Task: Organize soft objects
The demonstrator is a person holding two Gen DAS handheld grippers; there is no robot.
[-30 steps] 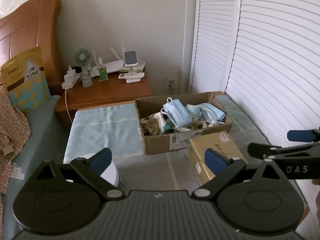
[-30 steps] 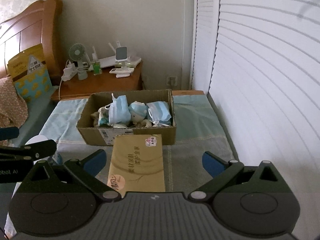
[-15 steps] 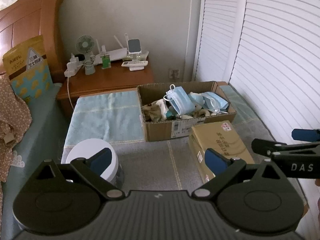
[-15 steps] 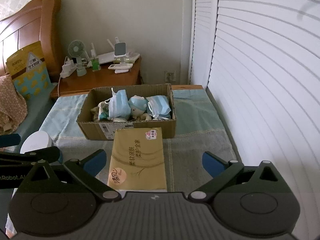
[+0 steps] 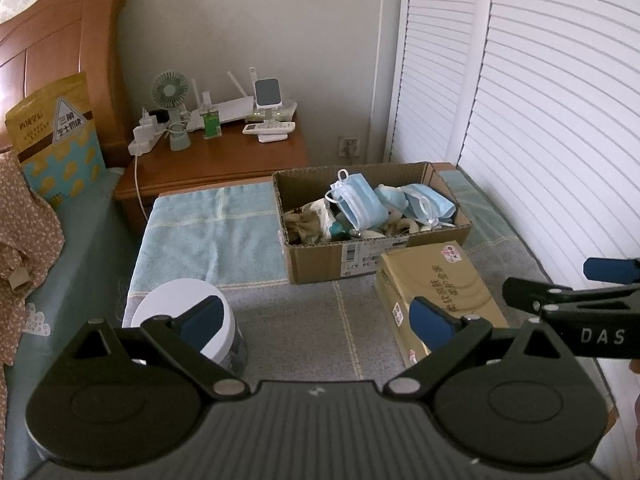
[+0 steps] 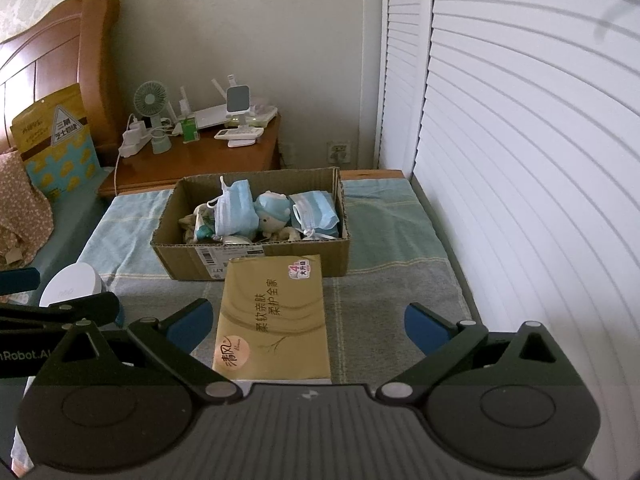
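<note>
A cardboard box (image 5: 400, 246) (image 6: 256, 256) on the towel-covered surface holds blue face masks (image 5: 358, 204) (image 6: 234, 210), a small blue-hatted doll (image 6: 274, 212) and other soft items. A gold tissue pack (image 5: 440, 292) (image 6: 276, 316) lies in front of the box. My left gripper (image 5: 316, 320) is open and empty, above the surface near a white round container (image 5: 180, 306) (image 6: 72, 286). My right gripper (image 6: 306, 320) is open and empty, hovering over the tissue pack. The right gripper's fingers (image 5: 560, 292) show at the right edge of the left wrist view.
A wooden nightstand (image 5: 216, 160) behind the surface carries a small fan (image 5: 170, 92), a router, a remote and a power strip. A bed with a headboard (image 5: 60, 52) and a yellow bag (image 5: 56, 136) lies left. White louvered doors (image 6: 520, 160) run along the right.
Both grippers have drawn back and risen a little, so the box, tissue pack and white container show more fully. Nothing was grasped or let go.
</note>
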